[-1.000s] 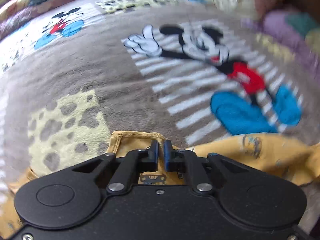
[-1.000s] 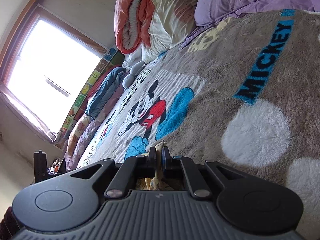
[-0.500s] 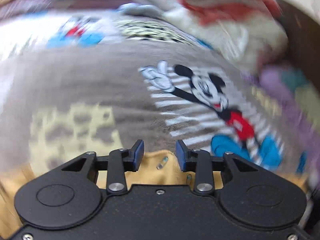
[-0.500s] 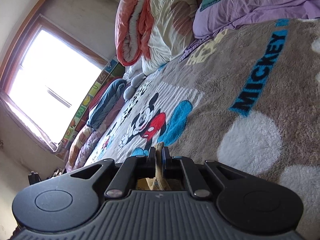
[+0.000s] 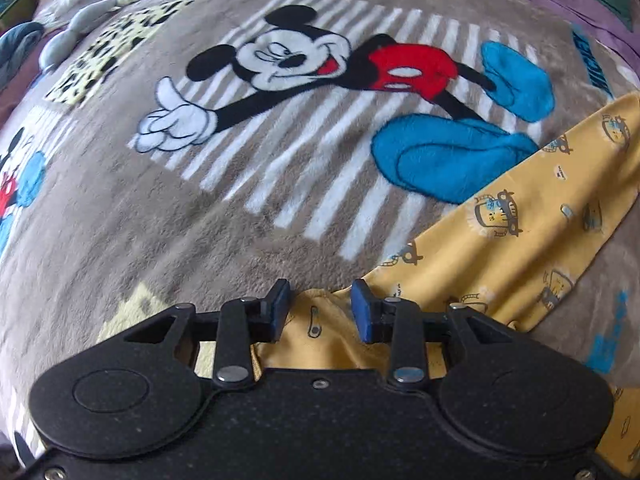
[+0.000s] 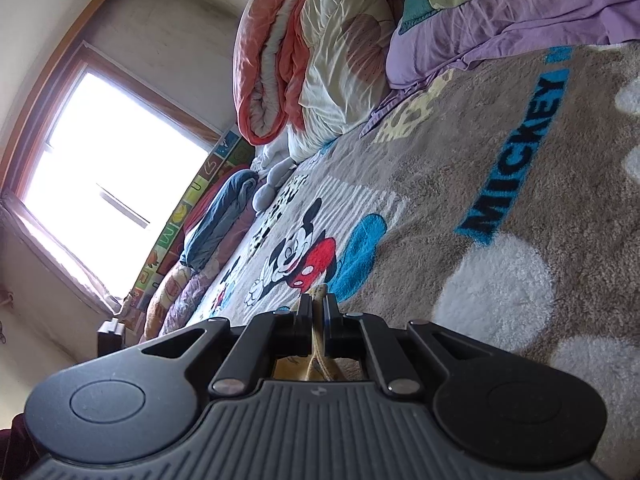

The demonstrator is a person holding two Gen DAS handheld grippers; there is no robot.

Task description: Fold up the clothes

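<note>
A: Any writing you can read?

B: "MICKEY" (image 6: 516, 156) in black letters on a blue band, woven into the grey Mickey Mouse blanket (image 5: 160, 232). In the left wrist view the same kind of word is cut off at the right edge. The strip of coloured letter tiles (image 6: 188, 216) under the window (image 6: 108, 176) is too small to read.

A: Where's the garment?

B: The yellow printed garment (image 5: 532, 216) lies on the blanket, running from the right edge down under the left gripper (image 5: 320, 308). Its lower part is hidden behind the gripper body.

A: And the jaws?

B: The left ones have just been opening; they stand apart over a yellow hem without pressing it. The right gripper (image 6: 318, 312) is clenched on a fold of the same yellow cloth, mostly hidden there.

A: Anything else around?

B: Rolled quilts (image 6: 312, 56), a purple sheet (image 6: 520, 20) and a grey soft toy (image 6: 276, 180) along the bed's far side.
</note>
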